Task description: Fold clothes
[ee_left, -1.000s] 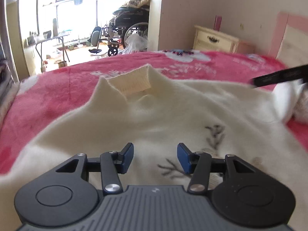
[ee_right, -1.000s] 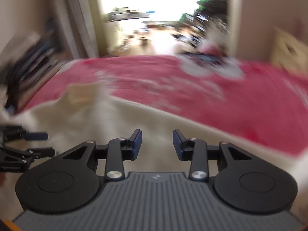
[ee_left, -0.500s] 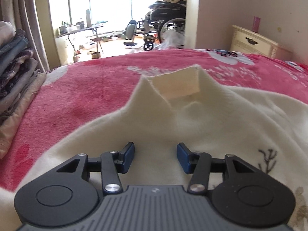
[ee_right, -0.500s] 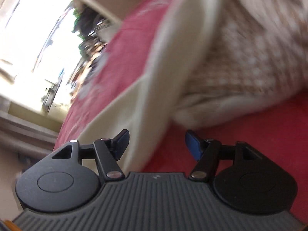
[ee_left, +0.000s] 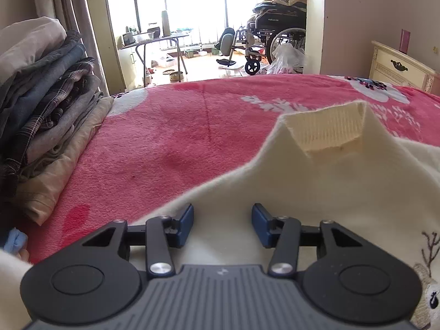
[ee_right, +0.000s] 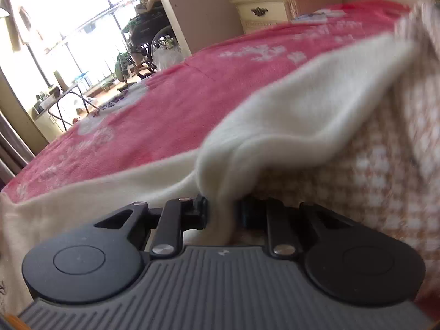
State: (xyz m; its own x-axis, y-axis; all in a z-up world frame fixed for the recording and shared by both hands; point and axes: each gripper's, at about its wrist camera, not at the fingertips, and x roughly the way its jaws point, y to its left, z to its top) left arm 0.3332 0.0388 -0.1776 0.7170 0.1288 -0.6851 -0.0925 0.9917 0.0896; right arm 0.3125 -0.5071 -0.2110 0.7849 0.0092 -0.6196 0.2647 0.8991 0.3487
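Observation:
A cream sweater (ee_left: 316,192) with a ribbed turtleneck collar (ee_left: 327,132) and embroidered reindeer lies spread on the pink bed blanket (ee_left: 170,143). My left gripper (ee_left: 222,225) hovers open just over the sweater's left shoulder edge, nothing between its blue pads. In the right wrist view my right gripper (ee_right: 222,214) is shut on a bunched fold of the cream sweater's sleeve (ee_right: 288,121), which drapes up and to the right over a brown-and-white patterned cloth (ee_right: 385,170).
A tall stack of folded clothes (ee_left: 41,115) stands on the bed's left side, with a small blue item (ee_left: 15,240) below it. A cream nightstand (ee_left: 398,67) is at the right wall. A wheelchair (ee_left: 275,41) and folding table (ee_left: 154,41) are beyond the bed.
My right gripper swung to the sleeve and closed on it; it was open half a second ago. My left gripper slid left along the sweater toward the shoulder edge, staying open.

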